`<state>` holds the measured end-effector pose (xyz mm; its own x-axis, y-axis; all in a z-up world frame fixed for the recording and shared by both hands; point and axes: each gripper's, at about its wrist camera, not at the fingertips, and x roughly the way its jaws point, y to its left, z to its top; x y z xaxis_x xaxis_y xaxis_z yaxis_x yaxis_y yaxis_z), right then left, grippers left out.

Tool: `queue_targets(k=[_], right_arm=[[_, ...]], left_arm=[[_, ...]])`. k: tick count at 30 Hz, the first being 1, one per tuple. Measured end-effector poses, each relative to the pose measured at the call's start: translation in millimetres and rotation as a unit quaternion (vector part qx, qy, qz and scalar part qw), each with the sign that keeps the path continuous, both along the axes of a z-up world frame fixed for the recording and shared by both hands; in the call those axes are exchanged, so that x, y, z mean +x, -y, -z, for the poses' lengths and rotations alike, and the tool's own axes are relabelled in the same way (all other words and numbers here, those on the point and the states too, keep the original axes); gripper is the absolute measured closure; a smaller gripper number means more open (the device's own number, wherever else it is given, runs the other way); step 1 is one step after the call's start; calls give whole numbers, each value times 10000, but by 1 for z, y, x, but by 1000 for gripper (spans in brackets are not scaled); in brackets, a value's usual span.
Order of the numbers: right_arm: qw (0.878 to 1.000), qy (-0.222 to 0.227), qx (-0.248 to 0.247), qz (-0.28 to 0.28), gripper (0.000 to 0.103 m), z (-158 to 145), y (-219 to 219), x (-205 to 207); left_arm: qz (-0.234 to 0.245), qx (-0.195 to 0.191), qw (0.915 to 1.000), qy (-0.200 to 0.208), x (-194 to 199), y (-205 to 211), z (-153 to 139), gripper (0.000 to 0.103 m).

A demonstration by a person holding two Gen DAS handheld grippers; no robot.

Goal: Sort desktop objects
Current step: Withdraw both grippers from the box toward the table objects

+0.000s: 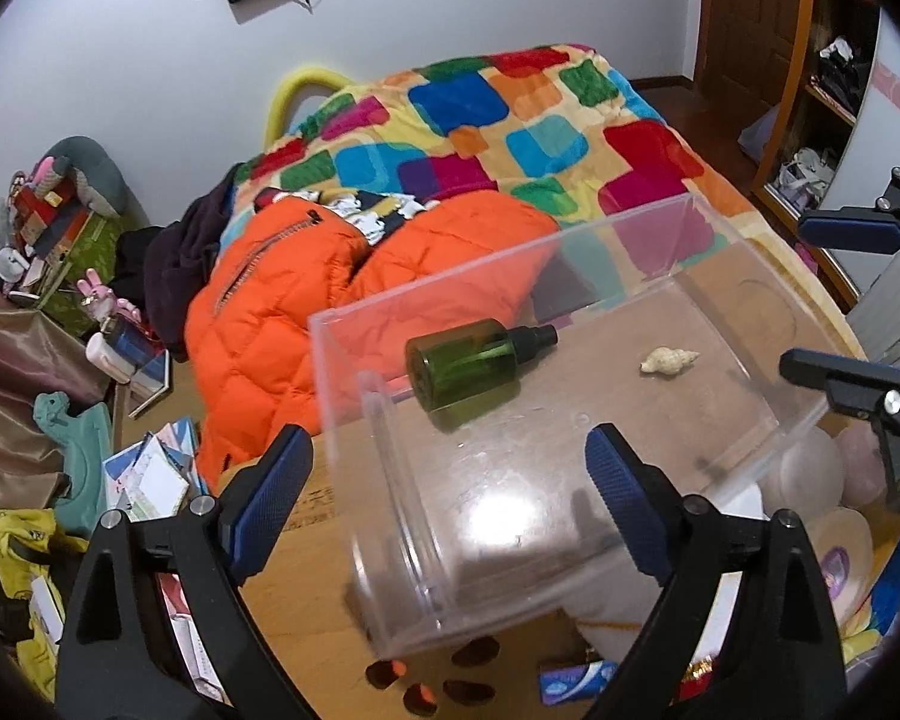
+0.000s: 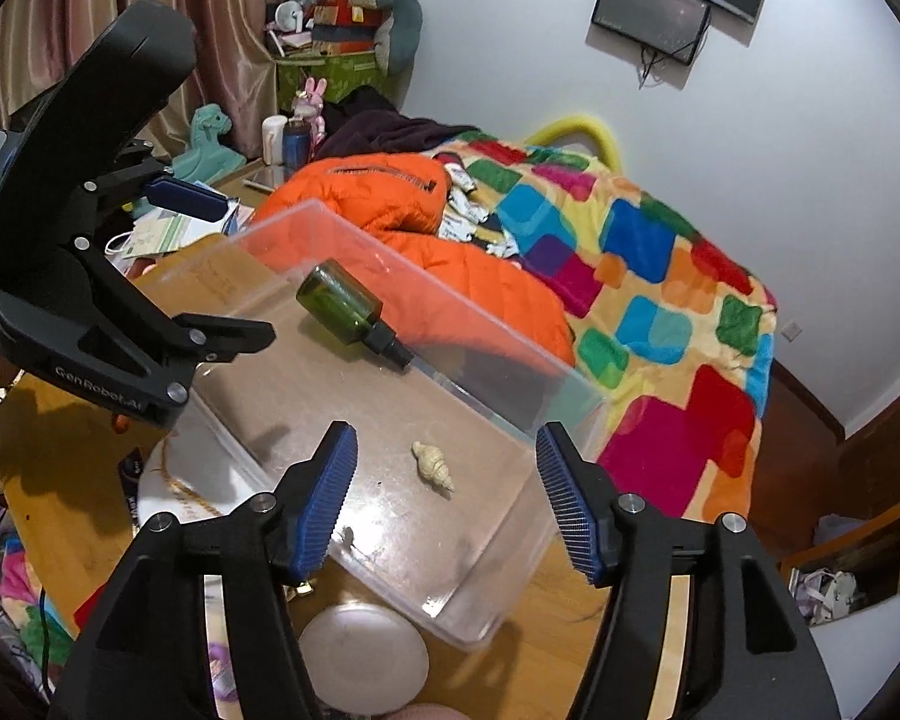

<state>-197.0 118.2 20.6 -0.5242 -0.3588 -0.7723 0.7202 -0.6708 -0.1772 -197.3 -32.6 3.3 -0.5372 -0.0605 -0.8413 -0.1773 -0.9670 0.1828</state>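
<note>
A clear plastic box stands on the wooden desk. A green spray bottle lies on its side inside it, and a small pale seashell lies inside too. My left gripper is open and empty above the box's near end. My right gripper is open and empty above the shell end of the box. The right gripper shows at the right edge of the left wrist view, and the left gripper shows at the left of the right wrist view.
A round cream lid and pale jars sit by the box. Papers and booklets clutter the desk's left. A bed with an orange jacket and a colourful blanket lies beyond the desk.
</note>
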Motion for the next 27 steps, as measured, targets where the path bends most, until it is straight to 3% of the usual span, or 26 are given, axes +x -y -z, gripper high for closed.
queue_targets(k=[4,6,14,27], right_arm=[[9999,-148,-34,44,41,-13,-6,12],[9997,-236,-78,62,33,-20,-10,19],[9986,-502,-163,-3,33,-35,-25,58],[9987,-505,-37,51,32,-18,-58,108]], left_arm=[[-49,12,9998,-200,15,2,-17,10],[-57,22,9996,-270,23,3,-24,9],[-57,-34,9983,-582,66,-1,-44,7],[-12,24,9983,-575,121,-12,-32,7]])
